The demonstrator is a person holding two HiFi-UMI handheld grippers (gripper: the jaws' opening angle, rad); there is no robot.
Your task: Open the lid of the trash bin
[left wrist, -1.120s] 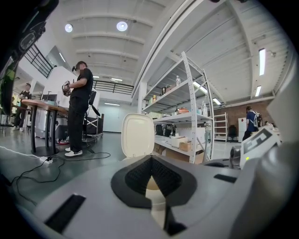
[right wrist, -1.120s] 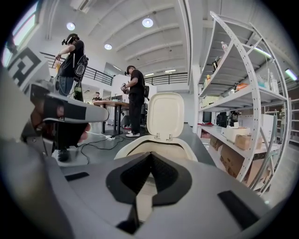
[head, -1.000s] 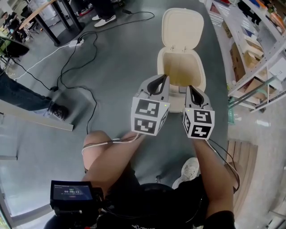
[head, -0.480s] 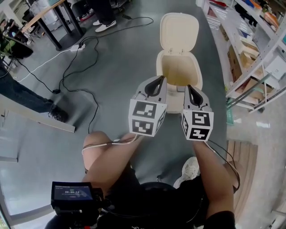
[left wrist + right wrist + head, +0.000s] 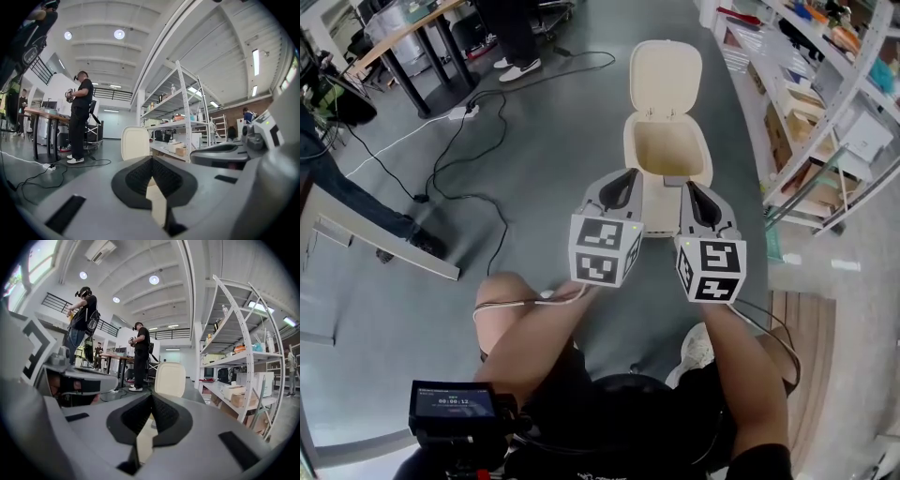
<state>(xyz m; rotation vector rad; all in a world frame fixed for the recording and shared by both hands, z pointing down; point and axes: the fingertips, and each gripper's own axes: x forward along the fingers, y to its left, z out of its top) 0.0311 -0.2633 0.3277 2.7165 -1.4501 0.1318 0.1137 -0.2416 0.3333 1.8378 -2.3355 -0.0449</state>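
On the grey floor (image 5: 553, 141) ahead, the cream plastic trash bin (image 5: 667, 150) stands with its hinged lid (image 5: 666, 77) swung up and back, already open. Versus a second ago, both grippers have backed off: their tips no longer overlap the bin's opening and now sit over its front wall, bin slightly farther up-frame. Left gripper (image 5: 623, 183) and right gripper (image 5: 698, 195) are side by side, jaws clenched tip to tip on nothing; both gripper views confirm this, lid (image 5: 170, 379) visible beyond. Gripper bodies mask the bin's lower front in head view. Black cables (image 5: 469, 141) and a white power strip (image 5: 457, 113) lie to the left, well apart; metal shelving (image 5: 825, 103) runs near the bin's right. A bystander's legs (image 5: 356, 202) have shifted left.
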